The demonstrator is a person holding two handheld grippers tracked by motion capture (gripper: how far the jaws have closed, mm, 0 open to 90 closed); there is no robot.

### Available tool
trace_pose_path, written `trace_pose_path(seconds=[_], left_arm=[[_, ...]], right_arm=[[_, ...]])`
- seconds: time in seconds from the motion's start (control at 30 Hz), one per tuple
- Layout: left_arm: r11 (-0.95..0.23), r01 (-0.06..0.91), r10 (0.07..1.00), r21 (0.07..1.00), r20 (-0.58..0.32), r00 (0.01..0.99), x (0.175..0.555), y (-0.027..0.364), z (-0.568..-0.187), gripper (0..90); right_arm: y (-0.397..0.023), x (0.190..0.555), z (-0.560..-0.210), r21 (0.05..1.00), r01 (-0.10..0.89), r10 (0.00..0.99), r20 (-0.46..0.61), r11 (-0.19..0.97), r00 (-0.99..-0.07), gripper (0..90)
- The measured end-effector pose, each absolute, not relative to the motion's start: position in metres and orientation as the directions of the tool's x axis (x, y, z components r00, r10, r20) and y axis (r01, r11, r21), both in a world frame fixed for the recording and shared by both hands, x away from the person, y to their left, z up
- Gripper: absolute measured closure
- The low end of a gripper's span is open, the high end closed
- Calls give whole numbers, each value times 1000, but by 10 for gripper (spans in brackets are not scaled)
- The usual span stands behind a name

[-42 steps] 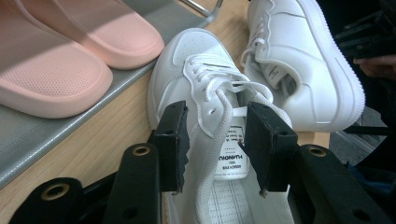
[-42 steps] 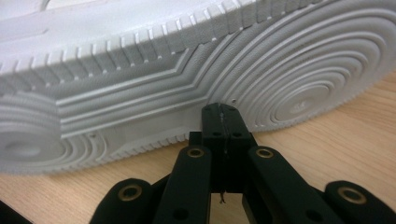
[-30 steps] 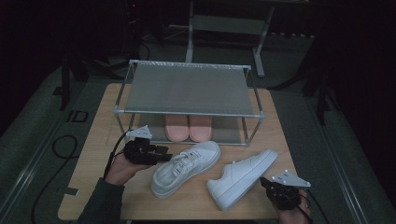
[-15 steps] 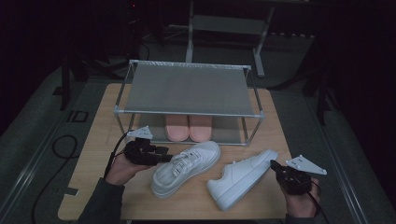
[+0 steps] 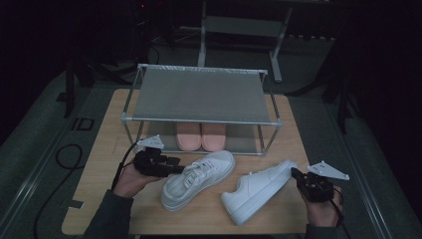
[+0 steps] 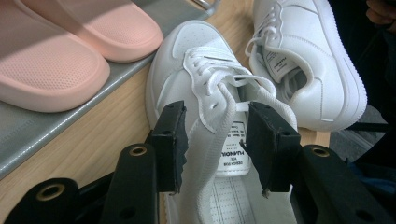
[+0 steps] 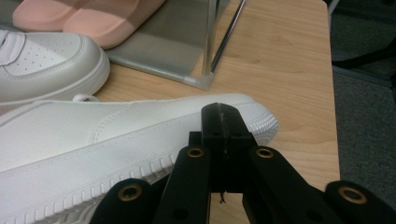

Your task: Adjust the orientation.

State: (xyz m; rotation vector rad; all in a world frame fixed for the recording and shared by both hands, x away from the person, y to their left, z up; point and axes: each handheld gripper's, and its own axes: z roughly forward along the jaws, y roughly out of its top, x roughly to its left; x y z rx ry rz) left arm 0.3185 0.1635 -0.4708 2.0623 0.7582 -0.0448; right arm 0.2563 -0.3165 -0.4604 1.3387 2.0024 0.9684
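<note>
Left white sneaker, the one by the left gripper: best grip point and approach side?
Probably the tongue and laced throat of the left sneaker, approached from the heel end. It lies upright, toe toward the rack, opening facing the left gripper. The open jaws already straddle the tongue without pressing it. That raised flap looks narrower than the sole, so it should fit between them.

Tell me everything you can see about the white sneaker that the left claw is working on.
The white sneaker lies on the wooden table, its toe pointing toward the rack's lower shelf and the pink slippers. It looks like smooth leather, with a perforated toe, white laces and a printed label on the tongue. The left claw stands open at its heel end, jaws on either side of the tongue and a loose lace, pads not pressing. A second white sneaker lies beside it.
</note>
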Motion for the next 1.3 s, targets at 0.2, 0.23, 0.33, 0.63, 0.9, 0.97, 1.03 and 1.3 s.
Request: trace_pose_path(seconds=[0.2,0.23,0.33,0.63,0.9,0.97,1.03,1.3], left_arm=[[-396,532,497,749,-313,809,319,163,-471,576],[-395,532,496,749,-314,809,319,163,-471,576],[-396,532,496,748,-314,810,319,163,-471,575],[-404,537,493,741,-318,810,320,161,-473,574],[-414,539,487,734,-321,812,321,156,-476,574],[-415,539,487,733,-322,812,321,155,-476,574],[-416,539,487,733,-321,812,321,155,-476,574],[-407,538,489,738,-321,811,320,159,-474,571]], right_arm=[[-325,247,-461,798,551,932,-35,244,-361,900],[-327,245,-461,798,553,933,-32,241,-359,900],[-331,241,-462,797,556,934,-30,237,-356,900],[-356,218,-476,793,584,947,31,173,-321,900],[-365,212,-486,794,592,954,53,139,-295,900],[-365,214,-485,800,584,952,60,134,-302,900],[-364,217,-483,807,576,949,66,132,-309,900],[-360,226,-480,804,573,952,32,156,-304,900]])
